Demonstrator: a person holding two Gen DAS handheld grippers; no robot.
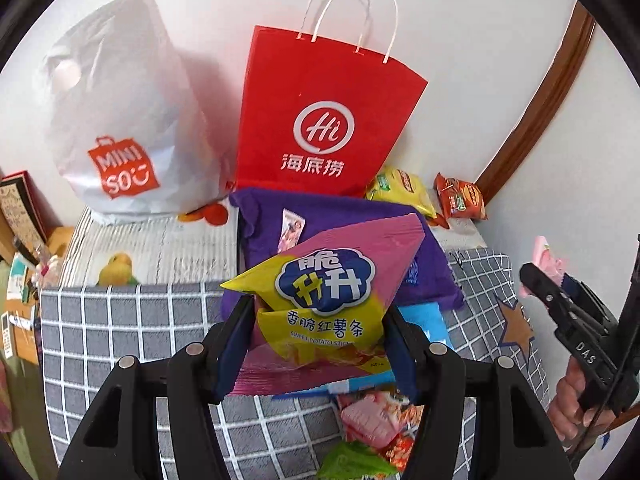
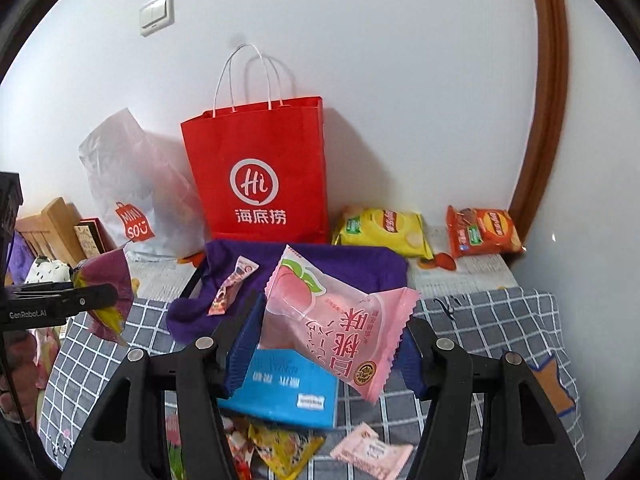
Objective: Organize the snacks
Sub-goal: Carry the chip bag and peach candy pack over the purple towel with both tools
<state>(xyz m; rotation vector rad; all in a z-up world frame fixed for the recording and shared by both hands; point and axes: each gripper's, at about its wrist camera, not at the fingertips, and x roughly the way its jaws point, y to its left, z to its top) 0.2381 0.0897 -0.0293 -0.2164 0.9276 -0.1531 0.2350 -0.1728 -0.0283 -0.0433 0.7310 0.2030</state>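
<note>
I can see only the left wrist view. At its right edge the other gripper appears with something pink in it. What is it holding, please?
Observer: The right gripper is shut on a pink peach packet; a peach picture is printed on it.
Operator: Thank you. My left gripper has the sweet potato packet. What lies under the peach packet?
Observer: A blue box lies flat on the checked cloth, directly below it.
Operator: Is there something loose near that box?
Observer: Yes, a small pale pink sachet lies on the cloth, to the right of the box's near corner.
</note>
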